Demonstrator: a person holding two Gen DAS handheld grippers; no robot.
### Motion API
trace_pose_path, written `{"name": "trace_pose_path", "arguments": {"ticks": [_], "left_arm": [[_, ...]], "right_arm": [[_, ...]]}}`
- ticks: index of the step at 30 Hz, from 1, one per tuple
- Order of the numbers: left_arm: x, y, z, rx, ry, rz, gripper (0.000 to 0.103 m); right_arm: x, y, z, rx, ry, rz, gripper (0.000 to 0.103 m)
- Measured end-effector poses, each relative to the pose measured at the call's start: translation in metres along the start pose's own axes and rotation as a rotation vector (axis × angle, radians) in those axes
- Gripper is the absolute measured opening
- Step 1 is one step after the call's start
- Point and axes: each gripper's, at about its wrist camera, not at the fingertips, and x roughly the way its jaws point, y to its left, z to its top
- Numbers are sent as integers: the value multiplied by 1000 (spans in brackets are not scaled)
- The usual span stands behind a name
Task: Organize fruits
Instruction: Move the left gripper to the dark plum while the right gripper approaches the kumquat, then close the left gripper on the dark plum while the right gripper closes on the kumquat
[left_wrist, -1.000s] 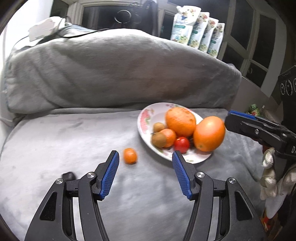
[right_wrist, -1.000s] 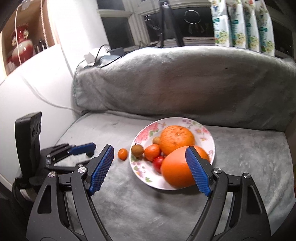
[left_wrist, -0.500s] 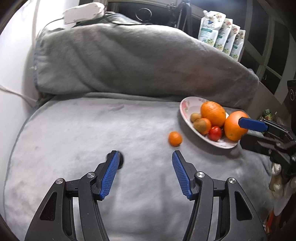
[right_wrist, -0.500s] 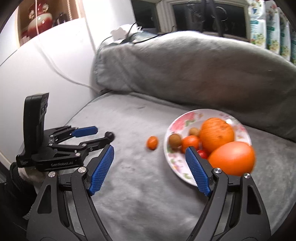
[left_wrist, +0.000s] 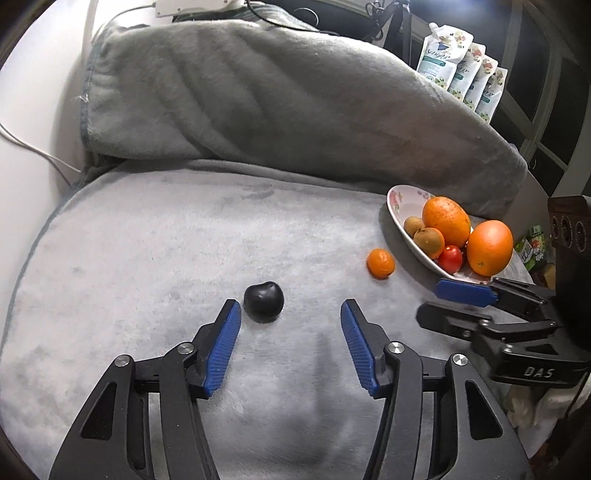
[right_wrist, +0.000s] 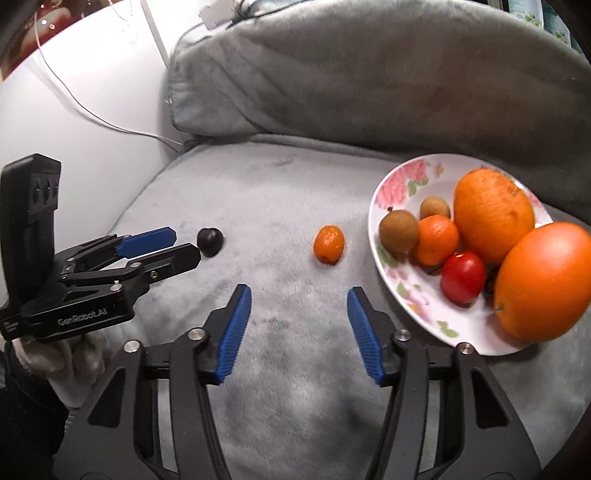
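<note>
A dark plum lies on the grey blanket at the mouth of my left gripper, close to its left fingertip. The jaws are closing and the pads do not touch the plum. A small mandarin lies loose just ahead of my right gripper, whose jaws are closing with nothing between them. To the right stands a floral plate with two big oranges, a small orange, a red tomato and two brown fruits. The left gripper also shows in the right wrist view, tips beside the plum.
The grey blanket covers a seat with a tall padded back behind. A white wall with a cable is on the left. Several pouches stand on a sill at back right. A gloved hand holds the left gripper.
Both grippers swung left and sank toward the blanket. The plum came into view in front of the left gripper. The right gripper left the big orange and its jaws narrowed.
</note>
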Motion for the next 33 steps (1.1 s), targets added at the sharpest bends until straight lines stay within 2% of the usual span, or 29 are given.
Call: {"name": "trace_pose_path", "arguments": {"ticks": [6, 12, 22, 33], "left_arm": [[4, 8, 0, 4, 15, -13, 48], [8, 15, 0, 5, 30, -21, 44], [15, 17, -1, 17, 48, -34, 41], [23, 18, 2, 24, 63, -47, 38]], "right_arm": [[18, 1, 6, 16, 17, -50, 45], [28, 2, 12, 25, 11, -105, 44], [41, 6, 20, 36, 11, -146, 36], [48, 12, 27, 20, -1, -186, 35]]}}
